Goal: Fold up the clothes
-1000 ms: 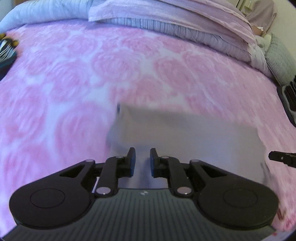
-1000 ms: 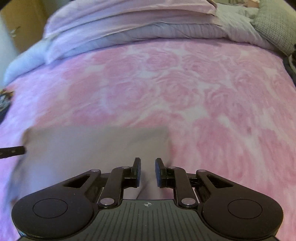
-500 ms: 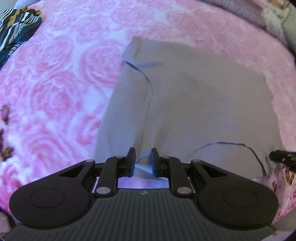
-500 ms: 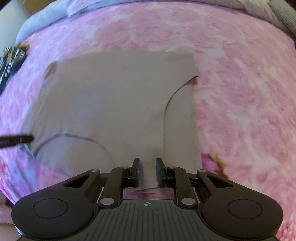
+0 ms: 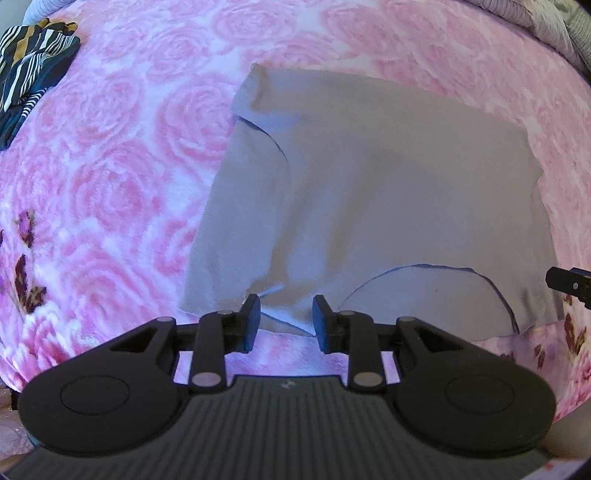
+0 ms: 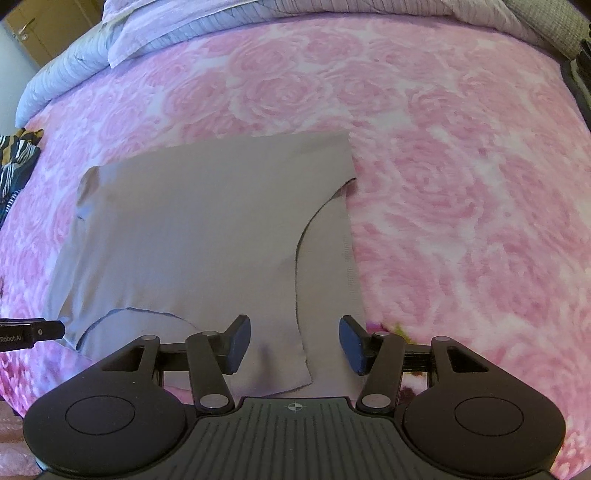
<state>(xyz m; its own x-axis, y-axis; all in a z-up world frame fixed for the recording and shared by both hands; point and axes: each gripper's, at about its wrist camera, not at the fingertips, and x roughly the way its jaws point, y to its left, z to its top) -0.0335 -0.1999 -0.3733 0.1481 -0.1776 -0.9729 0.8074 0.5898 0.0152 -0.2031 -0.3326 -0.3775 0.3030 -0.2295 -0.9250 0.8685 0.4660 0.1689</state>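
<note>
A grey sleeveless top lies flat on the pink rose-patterned bedspread, its neckline and armholes toward me. My left gripper stands open just over the near left shoulder corner, with nothing between its fingers. My right gripper is open wider above the near right shoulder strap and holds nothing. The tip of the other gripper shows at the right edge of the left wrist view and at the left edge of the right wrist view.
The pink bedspread reaches far and right. A striped dark garment lies at the left edge. Folded lilac bedding and pillows lie along the far side.
Both grippers came down with the grey top, laid it flat on the bed, then let go: both went from shut on the fabric to open.
</note>
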